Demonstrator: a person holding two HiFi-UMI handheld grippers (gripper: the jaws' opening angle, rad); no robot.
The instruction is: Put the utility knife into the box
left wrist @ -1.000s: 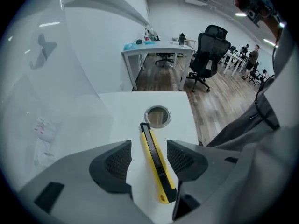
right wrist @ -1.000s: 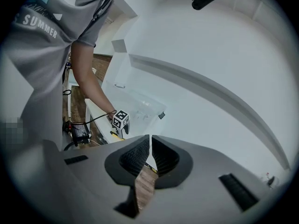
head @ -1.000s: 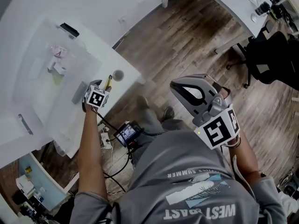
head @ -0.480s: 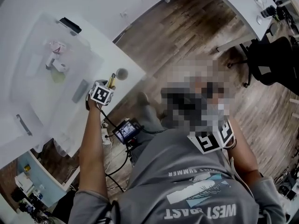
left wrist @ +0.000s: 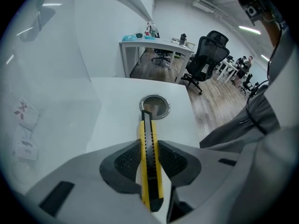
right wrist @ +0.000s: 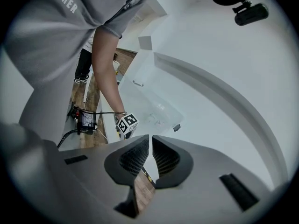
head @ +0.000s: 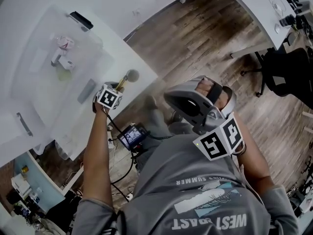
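The utility knife (left wrist: 148,162), yellow with a black slider, runs lengthwise between the pads of my left gripper (left wrist: 149,144). The jaws are closing and both pads touch its sides. In the head view the left gripper (head: 116,88) hovers over the white table's near corner, and the knife (head: 122,82) points at a round hole (head: 132,75). The clear plastic box (head: 105,58) stands just left of it; its wall (left wrist: 56,78) shows in the left gripper view. My right gripper (head: 168,99) is held above the floor, shut and empty (right wrist: 150,146).
Small white bottles (head: 61,58) and a grey flat piece (head: 87,90) lie inside the box, which has black latches (head: 80,19). The table edge (head: 146,84) drops to a wooden floor. A screen device with cables (head: 131,137) sits below. An office chair (head: 288,72) is far right.
The left gripper has shifted a little towards the round hole, the knife staying at its tips. The right gripper has swung down and to the left.
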